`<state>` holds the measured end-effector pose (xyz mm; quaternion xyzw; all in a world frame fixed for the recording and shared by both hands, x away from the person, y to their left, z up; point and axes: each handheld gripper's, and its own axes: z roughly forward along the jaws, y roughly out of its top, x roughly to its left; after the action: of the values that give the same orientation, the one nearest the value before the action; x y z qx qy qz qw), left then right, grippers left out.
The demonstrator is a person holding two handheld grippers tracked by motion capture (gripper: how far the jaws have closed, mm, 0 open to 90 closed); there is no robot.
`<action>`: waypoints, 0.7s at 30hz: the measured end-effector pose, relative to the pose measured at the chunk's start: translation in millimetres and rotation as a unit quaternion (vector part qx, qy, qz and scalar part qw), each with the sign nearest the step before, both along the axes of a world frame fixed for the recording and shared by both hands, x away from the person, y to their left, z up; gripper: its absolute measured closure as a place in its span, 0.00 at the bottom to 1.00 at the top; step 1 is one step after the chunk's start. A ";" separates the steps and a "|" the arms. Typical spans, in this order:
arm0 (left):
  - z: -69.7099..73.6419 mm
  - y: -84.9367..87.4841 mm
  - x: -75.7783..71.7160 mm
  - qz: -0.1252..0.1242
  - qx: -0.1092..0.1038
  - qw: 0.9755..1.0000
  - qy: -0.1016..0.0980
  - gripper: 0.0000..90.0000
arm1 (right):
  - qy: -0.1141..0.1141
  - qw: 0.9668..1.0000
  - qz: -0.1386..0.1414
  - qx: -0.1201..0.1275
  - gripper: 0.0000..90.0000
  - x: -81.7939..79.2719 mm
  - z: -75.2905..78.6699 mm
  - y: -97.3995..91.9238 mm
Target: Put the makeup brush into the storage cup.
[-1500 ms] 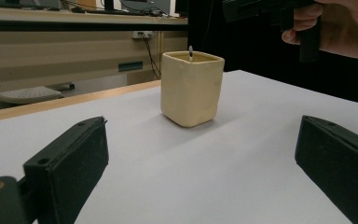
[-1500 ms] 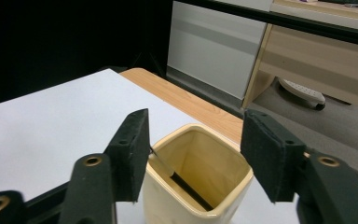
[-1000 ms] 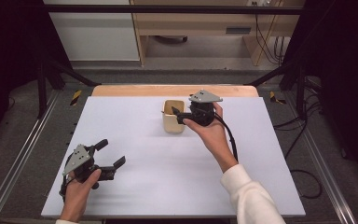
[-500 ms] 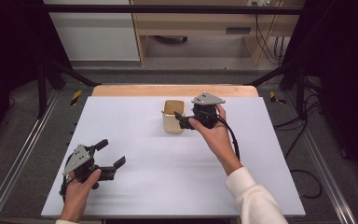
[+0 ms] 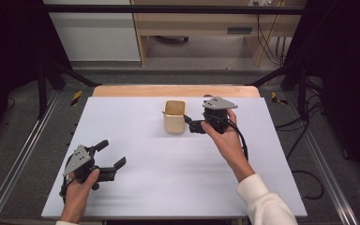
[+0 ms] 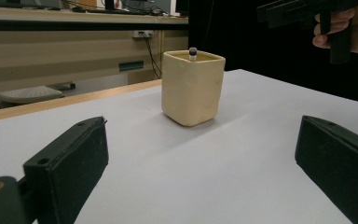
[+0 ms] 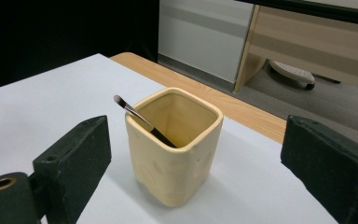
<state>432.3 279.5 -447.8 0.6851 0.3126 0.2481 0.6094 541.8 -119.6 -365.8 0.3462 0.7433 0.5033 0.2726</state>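
Observation:
A cream square cup (image 5: 174,116) stands upright at the back middle of the white table (image 5: 178,178). A thin dark tool with a metal tip (image 7: 139,118) leans inside it, its end poking above the rim (image 6: 193,52). My right gripper (image 5: 191,124) is held just right of the cup, pointing at it, open, with nothing between its pads (image 7: 74,158). The cup (image 7: 175,149) sits a little ahead of those jaws. At the front left my left gripper (image 5: 111,153) rests low over the table, open and empty, facing the cup (image 6: 193,88) from far off.
A wooden strip (image 5: 173,90) runs along the table's far edge. Beyond it are a floor, a cabinet (image 5: 93,33) and a desk with cables. Metal rails (image 5: 14,164) flank the table. Bare white surface lies between the two grippers.
My right gripper has drawn back a little to the right, away from the cup. The left gripper has stayed put.

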 end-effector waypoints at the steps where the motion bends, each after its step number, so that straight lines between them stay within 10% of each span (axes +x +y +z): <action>1: -0.1 -0.2 0.0 0.000 -0.001 1.000 -0.001 0.03 | 0.000 1.000 0.001 0.003 0.10 -1.2 0.1 -1.2; 21: 0.5 0.4 -0.5 0.001 0.000 1.000 -0.003 0.02 | -0.007 1.000 0.002 0.024 0.07 -24.4 -10.2 -25.1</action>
<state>431.8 279.9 -447.4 0.6837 0.3115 0.2507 0.6104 517.4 -144.8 -376.0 0.3474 0.7298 0.5240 0.2685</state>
